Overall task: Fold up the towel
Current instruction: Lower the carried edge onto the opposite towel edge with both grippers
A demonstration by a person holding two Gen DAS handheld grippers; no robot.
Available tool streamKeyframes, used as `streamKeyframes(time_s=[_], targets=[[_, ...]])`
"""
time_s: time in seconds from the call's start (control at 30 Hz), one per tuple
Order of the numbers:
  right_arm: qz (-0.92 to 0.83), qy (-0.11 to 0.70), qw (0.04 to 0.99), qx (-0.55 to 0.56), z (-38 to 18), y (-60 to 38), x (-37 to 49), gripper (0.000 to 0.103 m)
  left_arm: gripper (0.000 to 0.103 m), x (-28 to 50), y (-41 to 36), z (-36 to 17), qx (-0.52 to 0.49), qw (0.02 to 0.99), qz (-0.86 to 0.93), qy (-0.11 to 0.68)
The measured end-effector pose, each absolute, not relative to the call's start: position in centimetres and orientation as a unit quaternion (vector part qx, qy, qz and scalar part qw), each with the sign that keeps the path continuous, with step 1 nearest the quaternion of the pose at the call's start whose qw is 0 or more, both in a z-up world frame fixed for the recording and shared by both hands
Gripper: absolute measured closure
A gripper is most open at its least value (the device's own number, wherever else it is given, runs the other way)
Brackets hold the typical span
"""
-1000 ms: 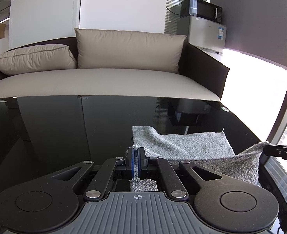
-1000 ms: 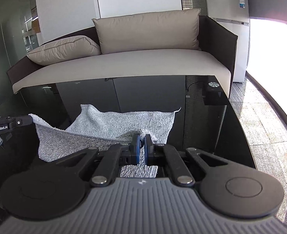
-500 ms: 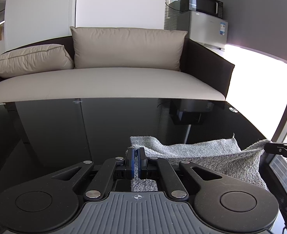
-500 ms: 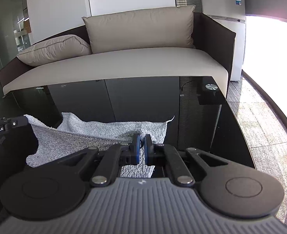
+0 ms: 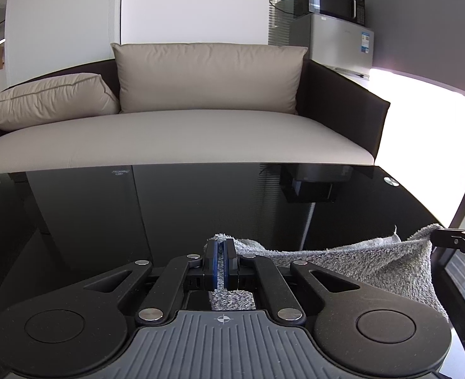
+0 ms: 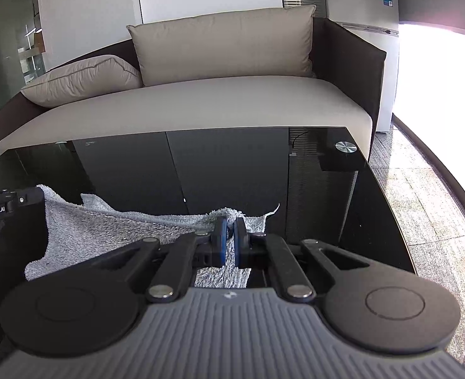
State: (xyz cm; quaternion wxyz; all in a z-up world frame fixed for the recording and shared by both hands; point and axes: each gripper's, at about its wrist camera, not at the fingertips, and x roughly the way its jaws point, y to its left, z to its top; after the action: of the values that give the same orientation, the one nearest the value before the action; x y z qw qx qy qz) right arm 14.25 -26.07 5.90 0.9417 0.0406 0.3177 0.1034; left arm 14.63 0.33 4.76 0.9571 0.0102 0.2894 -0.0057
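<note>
Left wrist view: the left gripper (image 5: 221,260) has its blue-lined fingers (image 5: 211,260) pinched tight on a corner of the grey towel (image 5: 362,260), with a tuft of cloth poking out beyond the tips and a strip of it showing behind them. From that corner the towel stretches to the right in a sagging band above the black glass table (image 5: 169,214), close to its near edge. At the far right of the picture the band's other end meets the tip of the right gripper (image 5: 453,240), which comes in from the side; below it the cloth hangs down. Beyond the table's far edge stands a beige sofa (image 5: 175,139) with two cushions, and behind its right arm a silver fridge (image 5: 339,44) with a microwave (image 5: 330,1) on top.

Right wrist view: the right gripper (image 6: 228,241) is clamped on another corner of the towel (image 6: 99,230), the cloth bunched between the narrow fingers and humped just ahead of them. The towel runs left toward the left gripper (image 6: 11,202), at the left border of the picture, which meets its upper edge. A second layer lies on the glass just behind, with a pointed corner sticking up right of the fingers. A round metal disc (image 6: 346,146) sits at the table's (image 6: 327,195) far right corner.
</note>
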Motion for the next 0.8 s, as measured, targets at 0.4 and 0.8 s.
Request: streamKeyframes(time_s=[0.4,0.8], targets=[[0.103,0.328,0.938,0.035,5.0,-25.7,16.4,0.099,0.100,17.0,0.4,3.7,0.009,0.952,-0.002,0.305],[0.102,0.338,0.935,0.034,4.1,-25.7,17.8,0.099,0.100,18.5,0.5,2.8,0.014,0.948,0.001,0.317]])
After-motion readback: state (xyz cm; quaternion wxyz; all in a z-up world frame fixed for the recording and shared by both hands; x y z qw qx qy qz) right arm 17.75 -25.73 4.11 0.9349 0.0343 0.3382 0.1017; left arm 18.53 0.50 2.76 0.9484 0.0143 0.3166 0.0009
